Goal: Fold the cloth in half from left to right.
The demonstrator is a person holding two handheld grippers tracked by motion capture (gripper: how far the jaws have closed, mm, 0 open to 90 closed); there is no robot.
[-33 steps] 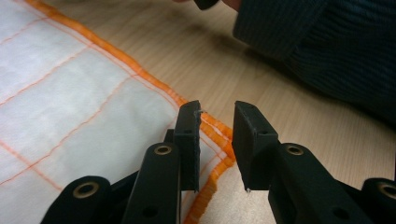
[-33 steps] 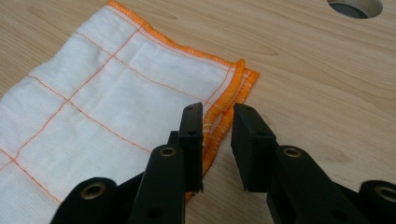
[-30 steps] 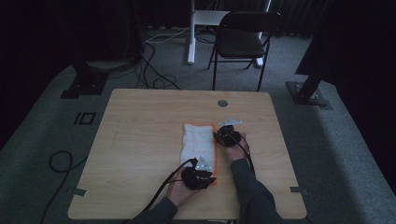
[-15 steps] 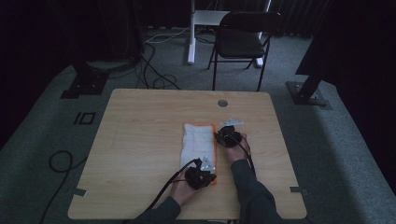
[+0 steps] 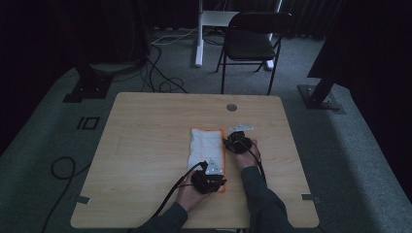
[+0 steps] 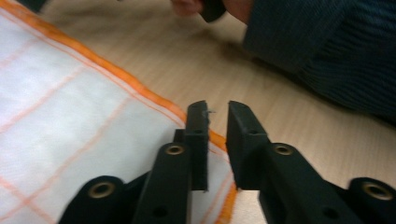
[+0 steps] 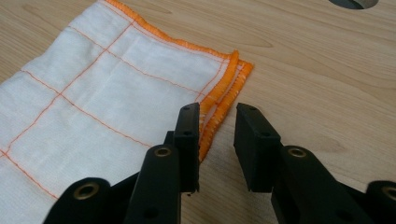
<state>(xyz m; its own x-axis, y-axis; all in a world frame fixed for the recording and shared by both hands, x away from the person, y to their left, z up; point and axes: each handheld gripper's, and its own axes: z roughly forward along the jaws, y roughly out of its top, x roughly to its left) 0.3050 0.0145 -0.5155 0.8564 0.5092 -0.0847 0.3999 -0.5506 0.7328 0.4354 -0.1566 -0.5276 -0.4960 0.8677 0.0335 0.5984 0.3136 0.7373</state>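
Observation:
A folded white cloth (image 5: 206,148) with orange grid lines and an orange hem lies lengthwise on the wooden table (image 5: 145,136). My left gripper (image 5: 214,171) is at the cloth's near right corner. Its jaws (image 6: 217,109) have just been opening and stand slightly apart over the orange hem (image 6: 154,100), pinching nothing. My right gripper (image 5: 226,139) is at the cloth's right edge near the far corner. Its jaws (image 7: 217,109) have opened a little further and straddle the doubled hem (image 7: 224,93) without pressing it. The cloth (image 7: 93,93) spreads to the left.
A round cable hole (image 5: 231,107) sits in the table beyond the cloth. A black folding chair (image 5: 252,39) stands behind the table, with cables on the floor at the left (image 5: 63,170). The right arm's dark sleeve (image 6: 327,46) rests on the table close by the left gripper.

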